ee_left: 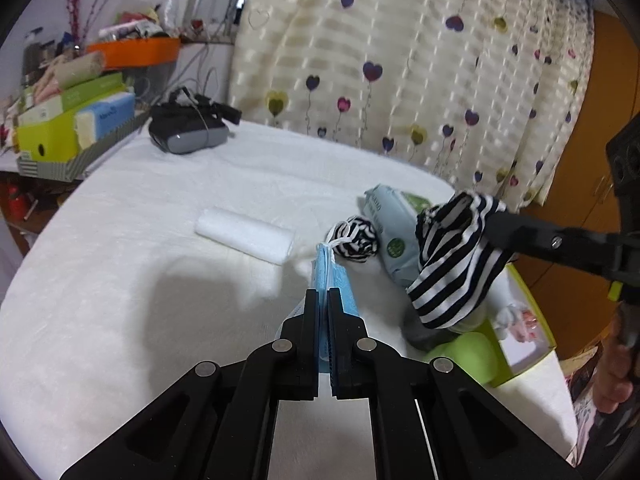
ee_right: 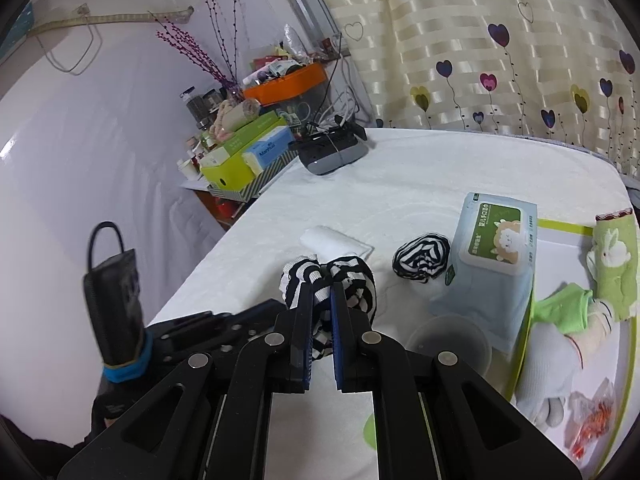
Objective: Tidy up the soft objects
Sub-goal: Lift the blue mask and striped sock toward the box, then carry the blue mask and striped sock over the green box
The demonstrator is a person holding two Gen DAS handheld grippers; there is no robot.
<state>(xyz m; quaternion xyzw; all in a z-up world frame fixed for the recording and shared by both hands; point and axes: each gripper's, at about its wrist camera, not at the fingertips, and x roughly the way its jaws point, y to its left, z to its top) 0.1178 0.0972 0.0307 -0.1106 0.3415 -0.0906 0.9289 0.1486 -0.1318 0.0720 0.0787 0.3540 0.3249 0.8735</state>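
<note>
- White fleecy bedding (ee_left: 140, 280) fills the work surface, backed by a heart-printed curtain (ee_left: 400, 60) and a cluttered side shelf (ee_left: 72, 120).
- Left gripper (ee_left: 324, 294) has its jaws pressed together on a blue face mask (ee_left: 326, 268), pinching it edge-on; only a thin fold is caught, so I judge it could slide out if swung fast.
- Its white ear loop (ee_left: 340, 238) dangles near the rolled striped sock (ee_left: 354, 240) lying on the bedding and might snag it and drag it along.
- Right gripper (ee_right: 322, 292) pinches a loose striped sock (ee_right: 328, 276) that hangs free below the jaws; the trailing cloth could brush the wipes pack (ee_right: 494, 248) or the clear cup (ee_right: 448, 344) and tip it.
- Green-edged box (ee_right: 560, 224), already holding a green towel (ee_right: 614, 264) and other soft pieces, looks crowded; a careless drop may land on the rim and spill outside.
- Both grippers are near one another, so the hanging items could tangle.
- Rolled white cloth (ee_left: 246, 236) waits untouched on the bedding.
</note>
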